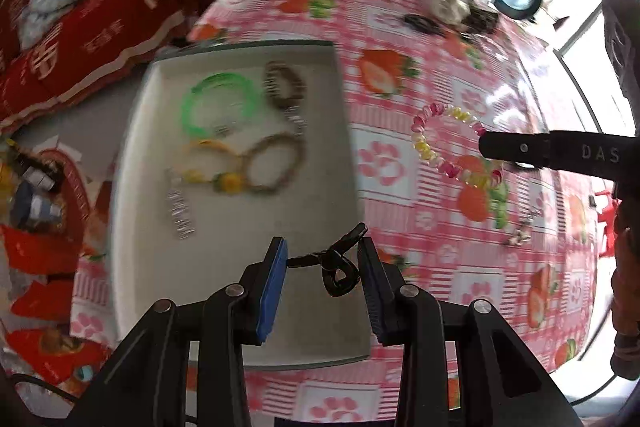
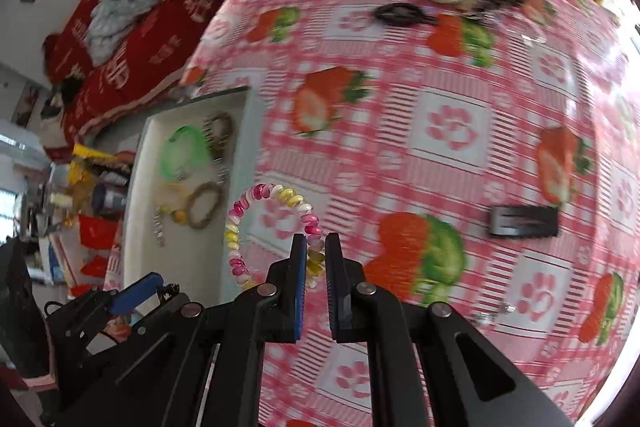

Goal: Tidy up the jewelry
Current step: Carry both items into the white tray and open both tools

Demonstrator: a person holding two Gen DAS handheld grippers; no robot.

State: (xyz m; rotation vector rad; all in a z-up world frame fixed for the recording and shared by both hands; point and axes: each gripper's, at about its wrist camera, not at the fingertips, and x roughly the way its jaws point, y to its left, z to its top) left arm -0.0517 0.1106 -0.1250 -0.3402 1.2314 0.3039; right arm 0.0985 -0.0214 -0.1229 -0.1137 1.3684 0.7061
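Coil bracelet [image 2: 272, 227], light and springy, is dangling above the tablecloth [image 2: 452, 123] near the tray [image 1: 240, 307], pinched by the right gripper [image 2: 316, 251], while the left gripper [image 1: 324, 259] is clamping a black clip [image 1: 340, 263].

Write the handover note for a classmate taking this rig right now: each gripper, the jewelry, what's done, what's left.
Left gripper: shut on a black clip, over the white tray.
Right gripper: shut on the pink-and-yellow coil bracelet, above the tablecloth.
Done: green bangle, beaded bracelets and charms in the tray.
Left: tray both held pieces, then the black barrette, the oval clip and the far pile.
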